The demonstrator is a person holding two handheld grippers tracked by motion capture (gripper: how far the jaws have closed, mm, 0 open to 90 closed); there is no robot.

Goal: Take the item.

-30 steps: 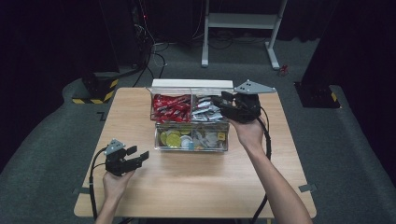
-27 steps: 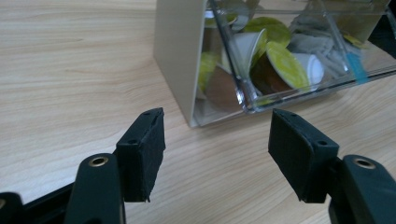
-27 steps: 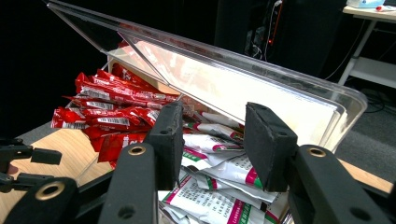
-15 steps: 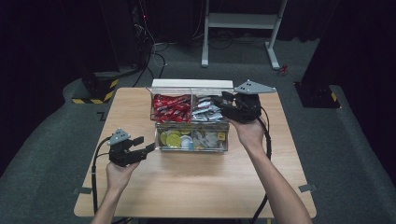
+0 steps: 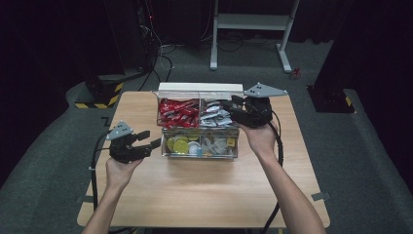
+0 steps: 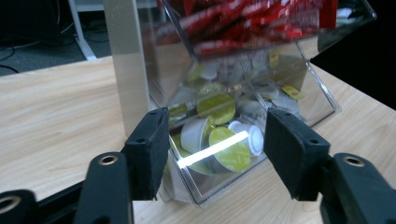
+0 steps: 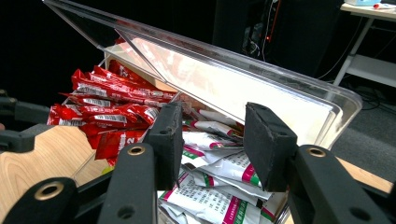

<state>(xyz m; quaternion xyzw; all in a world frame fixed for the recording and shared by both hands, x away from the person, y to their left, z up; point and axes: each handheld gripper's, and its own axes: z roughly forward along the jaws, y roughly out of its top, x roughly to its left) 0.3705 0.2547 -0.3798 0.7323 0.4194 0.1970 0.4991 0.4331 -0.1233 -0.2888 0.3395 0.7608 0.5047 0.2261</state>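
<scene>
A dim lab or test room; grey carpet floor, tangled black cables, yellow-black striped floor marker, white metal stand, light wooden table.

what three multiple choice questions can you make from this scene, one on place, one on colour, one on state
1. Where in the clear box do the red sachets lie, in the high view?
A front right
B back left
C on the table

2. What colour are the lids of the small cups?
A blue
B red
C yellow-green

3. How is the left gripper?
A open, holding nothing
B shut on a cup
C shut on a sachet

B: they fill the far left compartment.
C: the left gripper view shows it.
A: jaws apart, short of the box.
</scene>
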